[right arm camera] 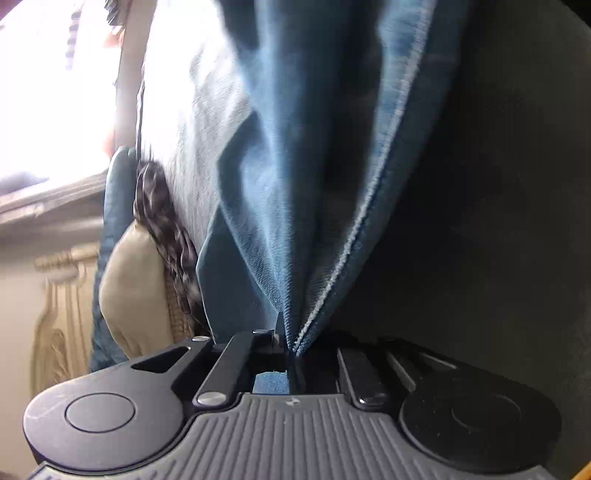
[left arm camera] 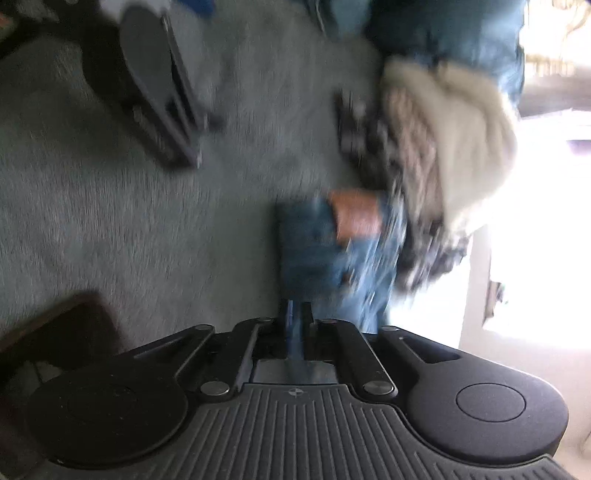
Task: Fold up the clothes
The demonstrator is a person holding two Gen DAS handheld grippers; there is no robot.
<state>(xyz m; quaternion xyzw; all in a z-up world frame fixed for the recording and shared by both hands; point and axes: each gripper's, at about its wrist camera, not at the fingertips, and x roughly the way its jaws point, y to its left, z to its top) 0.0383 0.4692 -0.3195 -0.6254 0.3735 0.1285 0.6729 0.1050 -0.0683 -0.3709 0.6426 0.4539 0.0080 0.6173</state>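
Observation:
A pair of blue jeans (left arm camera: 325, 254) with a brown leather waist patch (left arm camera: 356, 218) lies on a grey fabric surface (left arm camera: 110, 229). My left gripper (left arm camera: 295, 314) is shut on an edge of the denim, which shows blue between its fingers. In the right wrist view the jeans (right arm camera: 295, 166) stretch away from the camera in folds, with a pale stitched hem (right arm camera: 354, 240) running down to the jaws. My right gripper (right arm camera: 290, 345) is shut on that hem. Both views are blurred.
A heap of other clothes, cream fluffy (left arm camera: 465, 140) and dark patterned (left arm camera: 384, 147), lies beside the jeans, with more denim (left arm camera: 443, 33) behind. The dark body of the other gripper (left arm camera: 155, 85) shows at upper left. A cream cushion (right arm camera: 133, 295) and carved pale furniture (right arm camera: 62, 325) stand at left.

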